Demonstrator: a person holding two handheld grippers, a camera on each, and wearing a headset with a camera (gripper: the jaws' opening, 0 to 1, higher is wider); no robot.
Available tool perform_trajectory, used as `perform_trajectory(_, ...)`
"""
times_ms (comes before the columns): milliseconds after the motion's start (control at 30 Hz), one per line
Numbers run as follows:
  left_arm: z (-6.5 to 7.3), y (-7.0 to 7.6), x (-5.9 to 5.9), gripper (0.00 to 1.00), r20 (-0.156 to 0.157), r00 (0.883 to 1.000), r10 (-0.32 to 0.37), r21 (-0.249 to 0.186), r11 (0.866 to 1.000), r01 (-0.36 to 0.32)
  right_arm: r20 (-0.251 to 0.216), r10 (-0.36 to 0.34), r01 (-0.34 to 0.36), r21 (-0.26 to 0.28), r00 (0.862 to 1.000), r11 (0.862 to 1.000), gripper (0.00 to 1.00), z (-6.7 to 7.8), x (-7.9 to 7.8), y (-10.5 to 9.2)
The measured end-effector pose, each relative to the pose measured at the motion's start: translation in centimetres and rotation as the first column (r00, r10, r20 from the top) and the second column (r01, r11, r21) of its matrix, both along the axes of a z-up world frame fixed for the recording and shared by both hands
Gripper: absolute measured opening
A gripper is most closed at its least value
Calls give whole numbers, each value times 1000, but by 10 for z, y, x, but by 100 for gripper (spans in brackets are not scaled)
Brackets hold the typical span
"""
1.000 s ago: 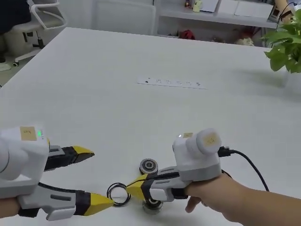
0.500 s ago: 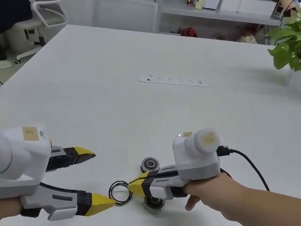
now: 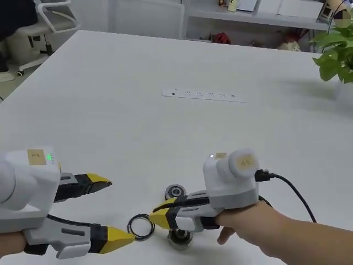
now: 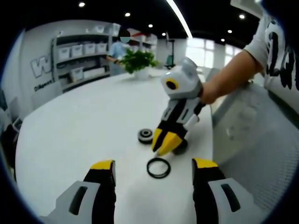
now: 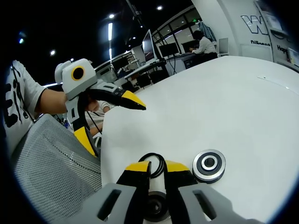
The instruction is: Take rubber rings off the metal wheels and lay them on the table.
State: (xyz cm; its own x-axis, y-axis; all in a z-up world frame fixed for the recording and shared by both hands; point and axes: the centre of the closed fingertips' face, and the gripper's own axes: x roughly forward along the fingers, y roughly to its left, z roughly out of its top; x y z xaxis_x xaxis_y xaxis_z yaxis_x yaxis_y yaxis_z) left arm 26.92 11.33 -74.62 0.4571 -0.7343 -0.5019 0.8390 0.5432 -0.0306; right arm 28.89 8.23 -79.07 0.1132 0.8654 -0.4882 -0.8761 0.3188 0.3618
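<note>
Well behind the work, in the left gripper view, pale storage bins (image 4: 86,51) sit in rows on a wall shelf; what they hold is too small to make out. On the white table (image 3: 165,127) a black rubber ring (image 3: 140,227) lies flat and free, between the two grippers. The left gripper (image 3: 115,208) hangs just beside the ring with its jaws spread wide and nothing between them. The right gripper (image 3: 158,215) points at the ring from the other side, its yellow tips drawn almost together with only a slit showing in its own view.

One metal wheel (image 3: 175,192) lies bare on the table just beyond the right gripper. A second wheel (image 3: 180,237) sits under that gripper's jaws, mostly covered by them; whether the jaws pinch anything on it, or whether it carries a ring, cannot be told. Farther up the table a power strip (image 3: 201,95) lies flat, and a leafy plant (image 3: 333,49) is cut off at the frame's edge.
</note>
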Motion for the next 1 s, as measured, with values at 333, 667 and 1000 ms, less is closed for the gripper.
perform_trajectory(333, 5, -11, 6, 66, 5, 1000, -16, -1, 1000, 16, 24, -29, 29, 22, 999, 999, 10, 15, 8, -12)
perform_trajectory(667, 12, -22, 16, 65, 19, 999, -41, 13, 999, 41, 51, -77, 75, 35, 996, 997, 12, 27, 21, -31)
perform_trajectory(1000, 16, -31, 26, 63, 33, 998, -54, 10, 999, 54, 72, -109, 108, 20, 991, 994, 14, 28, 32, -49)
